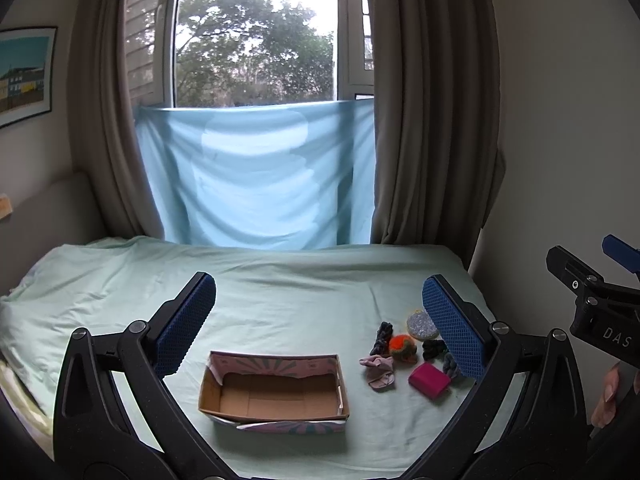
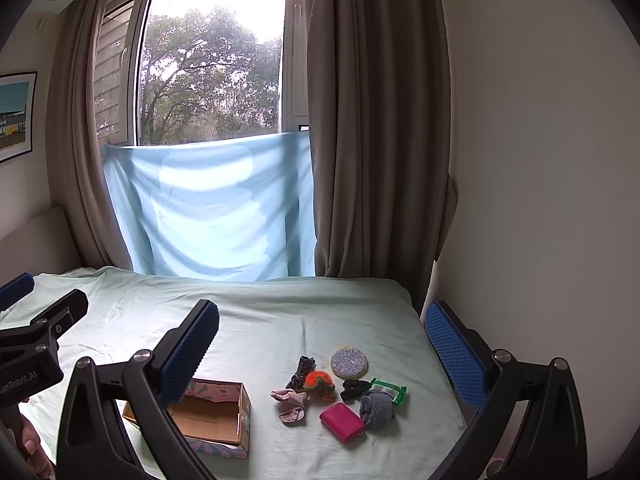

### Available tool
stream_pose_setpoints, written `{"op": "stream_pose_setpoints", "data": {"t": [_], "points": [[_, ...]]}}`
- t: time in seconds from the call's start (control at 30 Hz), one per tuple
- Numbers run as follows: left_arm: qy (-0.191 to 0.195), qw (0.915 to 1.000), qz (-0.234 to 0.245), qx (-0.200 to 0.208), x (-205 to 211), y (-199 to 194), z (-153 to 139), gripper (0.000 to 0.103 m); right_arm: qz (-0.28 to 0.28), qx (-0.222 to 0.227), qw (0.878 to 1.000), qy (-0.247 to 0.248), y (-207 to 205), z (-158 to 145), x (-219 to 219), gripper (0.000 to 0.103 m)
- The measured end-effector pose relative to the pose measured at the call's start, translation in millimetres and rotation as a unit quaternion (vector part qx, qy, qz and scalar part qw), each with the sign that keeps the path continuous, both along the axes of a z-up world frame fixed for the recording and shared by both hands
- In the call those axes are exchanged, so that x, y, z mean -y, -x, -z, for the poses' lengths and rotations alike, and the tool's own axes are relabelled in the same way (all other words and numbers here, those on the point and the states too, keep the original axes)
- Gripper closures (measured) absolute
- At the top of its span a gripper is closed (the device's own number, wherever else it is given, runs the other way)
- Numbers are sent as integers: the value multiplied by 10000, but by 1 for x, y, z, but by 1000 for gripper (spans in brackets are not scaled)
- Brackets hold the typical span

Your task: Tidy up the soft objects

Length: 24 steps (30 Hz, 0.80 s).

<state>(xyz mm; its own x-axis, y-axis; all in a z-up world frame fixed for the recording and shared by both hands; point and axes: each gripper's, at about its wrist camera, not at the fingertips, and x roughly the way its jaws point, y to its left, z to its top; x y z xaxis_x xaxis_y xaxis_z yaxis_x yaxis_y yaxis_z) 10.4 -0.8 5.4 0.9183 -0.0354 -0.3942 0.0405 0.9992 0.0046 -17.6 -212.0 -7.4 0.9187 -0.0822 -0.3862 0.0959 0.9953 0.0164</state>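
Both the left gripper and the right gripper hover wide apart, holding nothing. The soft objects lie on the bed, just right of the empty cardboard box, below and beyond the jaws, not between them.

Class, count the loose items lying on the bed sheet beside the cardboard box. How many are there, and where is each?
8, clustered right of the box: black scrunchie, glitter disc, orange pompom, pink scrunchie, black hair tie, green packet, grey sock, pink pouch. More may hide beneath.
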Motion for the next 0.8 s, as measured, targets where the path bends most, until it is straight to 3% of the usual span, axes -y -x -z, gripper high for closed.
{"op": "stream_pose_setpoints", "data": {"t": [0.43, 0.8], "points": [[67, 9999, 46, -71, 0, -6, 2, 0, -7, 2, 10000, 6, -4, 0, -3, 0], [199, 9975, 100, -678, 26, -55, 31, 0, 95, -340, 9994, 23, -28, 16, 16, 0]]}}
